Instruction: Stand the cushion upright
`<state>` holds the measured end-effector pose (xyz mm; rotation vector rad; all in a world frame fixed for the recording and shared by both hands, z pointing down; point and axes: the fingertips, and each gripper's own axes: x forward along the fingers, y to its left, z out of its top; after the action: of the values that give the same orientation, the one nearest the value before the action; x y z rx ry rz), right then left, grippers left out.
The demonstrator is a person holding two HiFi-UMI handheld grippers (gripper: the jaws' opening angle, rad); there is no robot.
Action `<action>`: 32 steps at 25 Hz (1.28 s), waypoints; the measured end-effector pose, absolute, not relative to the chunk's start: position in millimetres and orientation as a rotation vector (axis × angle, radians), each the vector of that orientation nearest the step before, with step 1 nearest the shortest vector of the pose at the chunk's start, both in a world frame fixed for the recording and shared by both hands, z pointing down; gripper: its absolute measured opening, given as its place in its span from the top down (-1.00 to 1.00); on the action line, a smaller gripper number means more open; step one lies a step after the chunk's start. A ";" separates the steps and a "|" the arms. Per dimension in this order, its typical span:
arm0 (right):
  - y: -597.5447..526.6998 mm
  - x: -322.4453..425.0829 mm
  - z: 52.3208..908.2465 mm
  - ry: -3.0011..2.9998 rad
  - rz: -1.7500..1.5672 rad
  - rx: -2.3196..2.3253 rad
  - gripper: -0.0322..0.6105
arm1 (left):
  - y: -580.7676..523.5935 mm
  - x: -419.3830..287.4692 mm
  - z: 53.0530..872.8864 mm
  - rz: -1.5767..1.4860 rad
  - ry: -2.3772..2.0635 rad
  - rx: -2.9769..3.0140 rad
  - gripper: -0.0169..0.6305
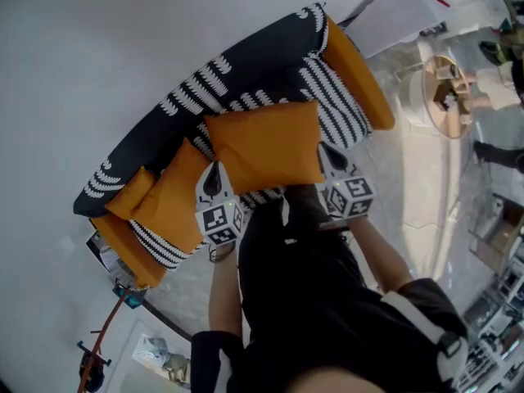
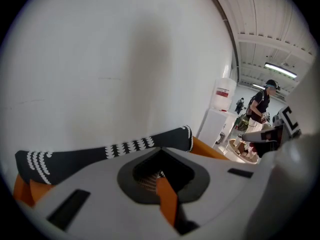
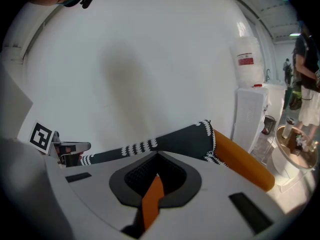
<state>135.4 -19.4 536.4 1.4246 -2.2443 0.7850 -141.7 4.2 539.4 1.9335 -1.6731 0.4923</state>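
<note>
Orange cushion at the middle of the sofa, 1 lower corner pinched in the closed jaws of the left gripper, 1 in the right gripper. Best kept level at both corners, bottom edge seated first, top leaned back.

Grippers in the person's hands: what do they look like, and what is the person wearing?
The left gripper and the right gripper look alike: a white, wedge-shaped body with a dark grey, spade-shaped recess around the jaws. Each carries a cube covered in black-and-white square markers. No cables show. The person wears a black top.
</note>
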 end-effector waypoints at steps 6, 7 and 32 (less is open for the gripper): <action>-55.1 148.0 590.4 -2.161 0.884 1.356 0.72 | -27.3 -151.4 589.5 0.543 -1.632 1.839 0.79; -59.5 150.4 600.9 -2.140 0.910 1.343 0.69 | -32.3 -152.3 598.5 0.558 -1.620 1.827 0.73; -99.5 216.6 878.3 -1.657 1.148 1.171 0.13 | -60.3 -168.0 834.2 0.733 -1.352 1.551 0.24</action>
<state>216.6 -99.5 878.3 1.1706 -1.6570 1.1484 -168.0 -60.3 834.2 1.5505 -1.3516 0.7328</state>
